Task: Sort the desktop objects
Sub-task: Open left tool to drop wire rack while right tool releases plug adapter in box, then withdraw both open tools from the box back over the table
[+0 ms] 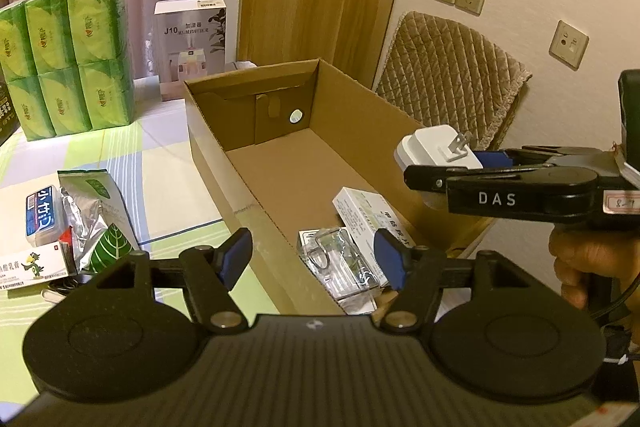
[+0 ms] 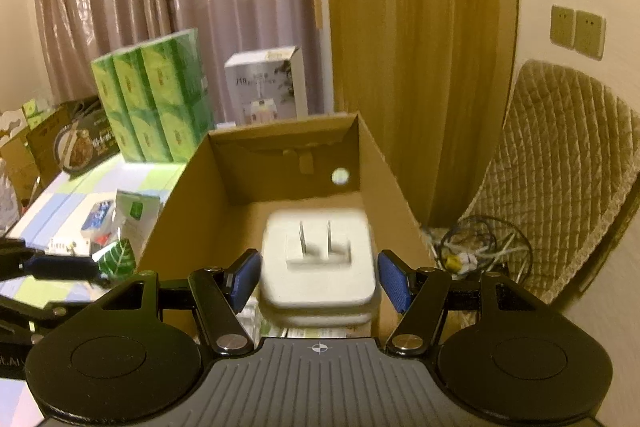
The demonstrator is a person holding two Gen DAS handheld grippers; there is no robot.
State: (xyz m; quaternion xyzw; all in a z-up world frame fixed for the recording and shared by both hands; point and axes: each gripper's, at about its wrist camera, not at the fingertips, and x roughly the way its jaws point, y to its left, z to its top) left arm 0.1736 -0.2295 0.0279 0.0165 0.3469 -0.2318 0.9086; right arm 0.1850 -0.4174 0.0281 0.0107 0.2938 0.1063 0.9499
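An open cardboard box (image 1: 240,163) stands on the table; it also shows in the right wrist view (image 2: 188,195). Inside lie a white medicine box (image 1: 360,207) and a clear plastic case (image 1: 340,259). A white plug adapter (image 2: 320,259) sits between the fingers of my right gripper (image 2: 318,279), over the box; the blurred pads stand slightly apart from its sides, so the grip is unclear. It shows in the left wrist view (image 1: 436,147) too, at the right gripper (image 1: 444,167). My left gripper (image 1: 312,259) is open and empty above the box's near end.
Left of the box lie a silver-green leaf pouch (image 1: 96,223), a blue-labelled pack (image 1: 42,215) and a flat white carton (image 1: 36,267). Green tissue packs (image 1: 68,55) and a humidifier box (image 1: 190,47) stand behind. A quilted chair (image 1: 448,75) and cables (image 2: 476,247) are at right.
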